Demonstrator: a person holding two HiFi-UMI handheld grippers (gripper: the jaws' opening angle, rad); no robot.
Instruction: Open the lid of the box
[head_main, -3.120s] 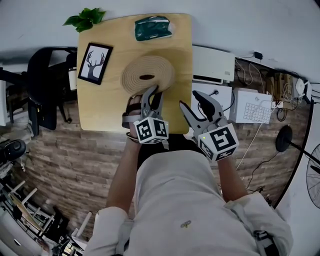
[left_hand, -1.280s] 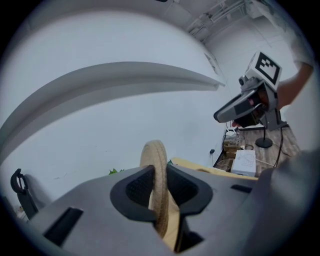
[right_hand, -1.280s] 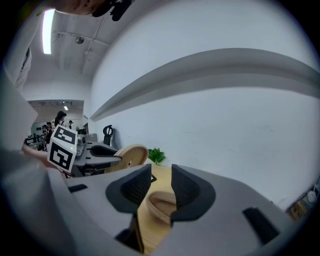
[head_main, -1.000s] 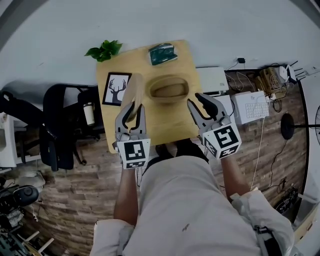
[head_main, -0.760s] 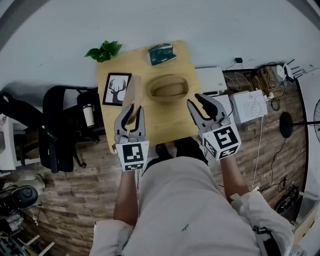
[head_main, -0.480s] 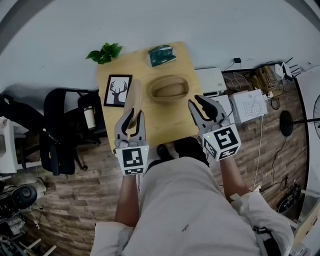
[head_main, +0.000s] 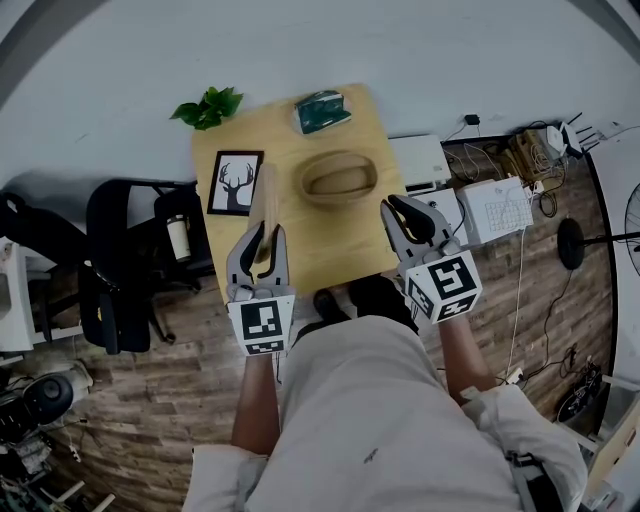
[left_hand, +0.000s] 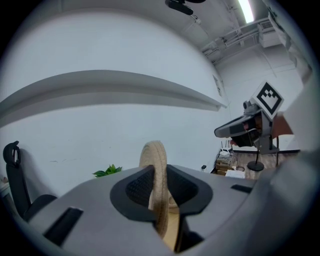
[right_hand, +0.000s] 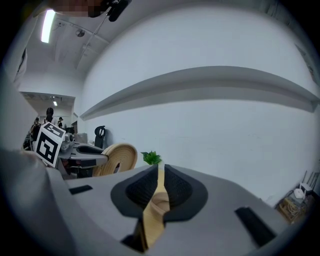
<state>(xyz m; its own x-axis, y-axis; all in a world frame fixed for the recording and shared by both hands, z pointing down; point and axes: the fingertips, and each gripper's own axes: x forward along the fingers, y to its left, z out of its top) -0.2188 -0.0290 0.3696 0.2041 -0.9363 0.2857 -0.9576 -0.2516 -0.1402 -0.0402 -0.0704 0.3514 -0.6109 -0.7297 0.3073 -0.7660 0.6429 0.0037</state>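
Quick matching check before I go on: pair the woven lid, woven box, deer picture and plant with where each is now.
1 round woven straw lid
2 oval woven straw box
3 black-framed deer picture
4 green leafy plant

a far left corner of the light wooden table
b open, mid-table
c held on edge in left claw
d lying flat, left of the box

Pairs: 1-c, 2-b, 3-d, 4-a

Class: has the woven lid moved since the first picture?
Yes. The woven lid has left the box; it now stands on edge left of it, beside the deer picture, gripped by the left hand-held gripper.
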